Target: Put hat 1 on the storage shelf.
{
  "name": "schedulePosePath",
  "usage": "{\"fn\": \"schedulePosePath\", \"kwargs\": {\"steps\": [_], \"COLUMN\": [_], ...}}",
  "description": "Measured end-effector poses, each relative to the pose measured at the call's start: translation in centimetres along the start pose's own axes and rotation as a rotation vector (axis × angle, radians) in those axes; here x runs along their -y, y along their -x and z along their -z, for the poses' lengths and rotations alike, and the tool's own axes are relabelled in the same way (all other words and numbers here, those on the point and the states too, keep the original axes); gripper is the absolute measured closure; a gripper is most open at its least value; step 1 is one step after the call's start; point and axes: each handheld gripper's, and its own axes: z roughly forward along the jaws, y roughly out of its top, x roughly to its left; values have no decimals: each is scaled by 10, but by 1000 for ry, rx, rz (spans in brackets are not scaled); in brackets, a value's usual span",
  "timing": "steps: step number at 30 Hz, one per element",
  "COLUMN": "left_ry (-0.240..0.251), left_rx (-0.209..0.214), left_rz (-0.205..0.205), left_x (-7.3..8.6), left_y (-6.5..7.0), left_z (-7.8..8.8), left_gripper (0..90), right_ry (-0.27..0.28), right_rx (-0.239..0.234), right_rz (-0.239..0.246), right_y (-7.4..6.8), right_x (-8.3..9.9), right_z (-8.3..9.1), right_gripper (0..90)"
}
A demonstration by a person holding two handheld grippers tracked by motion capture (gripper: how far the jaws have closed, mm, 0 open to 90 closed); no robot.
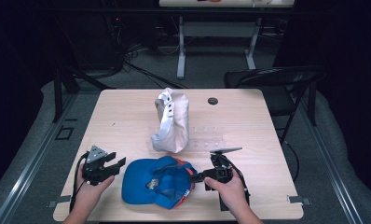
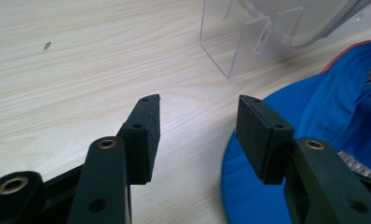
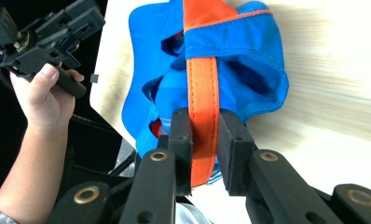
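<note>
**Blue cap gripped by its strap, rack placement still ahead**

The right gripper (image 3: 204,140) is clamping the orange strap (image 3: 202,79) at the back of the blue cap (image 1: 156,182), its pads pressing on the band from both sides; the cap is lying at the near edge of the wooden table (image 1: 127,116), between the two hands, upside down with its lining facing up; in the right gripper view its fabric is hanging bunched from the strap, so the lift is judged to be just beginning. The left gripper (image 2: 197,135) is standing open with nothing between its pads, waiting just beside the cap's brim (image 2: 249,186); it is touching nothing. A white cap (image 1: 170,122) is already sitting on the clear acrylic rack (image 2: 242,46) behind, at mid-table; that part looks done. What is left, as far as can be judged: raising the blue cap clear of the table, turning it upright, perhaps with the left gripper steadying the brim, and seating it on the rack beside the white one; whether a free slot is waiting there is hard to tell.
</note>
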Motion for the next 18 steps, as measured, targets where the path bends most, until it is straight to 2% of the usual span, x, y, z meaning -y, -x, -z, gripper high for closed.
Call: {"fn": "schedulePosePath", "kwargs": {"steps": [1,3,5,6,7,8,9,10,11,14,18], "left_ry": [-1,0,-2,-3,-3,-4,-4,-3,-4,-3,-6], "left_rx": [0,-1,-1,0,0,0,-1,-1,-2,-3,-4], "left_rz": [0,2,2,3,3,3,3,5,5,5,-3], "left_x": [0,0,0,0,0,0,0,0,0,1,1], "left_y": [0,0,0,0,0,0,0,0,0,0,0], "left_z": [0,0,0,0,0,0,0,-1,-1,-1,-1], "left_gripper": [506,506,506,506,506,506,506,506,506,506,506], "right_ry": [11,21,30,25,48,35,42,58,51,59,64], "right_rx": [-18,-16,5,-1,6,5,4,-26,6,4,-19], "right_rz": [-8,-23,-44,-27,-59,-44,-49,-61,-61,-51,-64], "right_y": [2,6,8,11,10,13,13,15,14,15,16], "right_x": [0,0,-1,-1,-1,-2,-2,-2,-3,-4,-7], "right_z": [3,10,18,22,25,30,34,37,41,50,64], "right_gripper": [774,774,774,774,774,774,774,774,774,775,775]}}
